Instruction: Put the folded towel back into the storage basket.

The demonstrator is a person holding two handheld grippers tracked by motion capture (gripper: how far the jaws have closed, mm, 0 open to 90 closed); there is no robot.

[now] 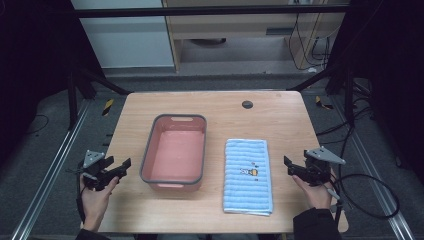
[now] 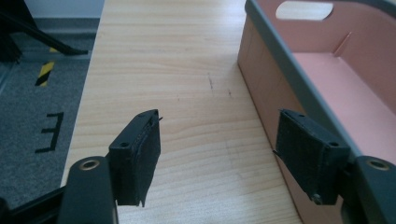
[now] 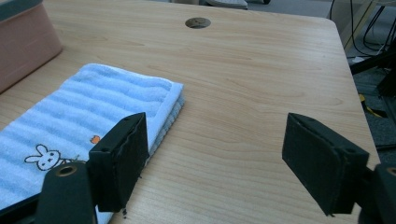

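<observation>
Left gripper (image 1: pixel 124 166) sits at the table's (image 1: pixel 220 102) left edge, jaws spread w/ nothing between, just beside the pink basin (image 1: pixel 149 149). Basin is mid-table, empty. Folded blue towel (image 1: pixel 247 175) lies right of it, reaching toward the near edge. Right gripper (image 1: pixel 290 166) at the right edge, jaws spread, empty. Risk, as I judge it: pinching only the top layer, so the fold opens or drags.

Towel (image 3: pixel 79 116): near end cut off by right gripper view's edge.
Pink bin (image 2: pixel 327 84): right side cut off in left gripper view.
</observation>
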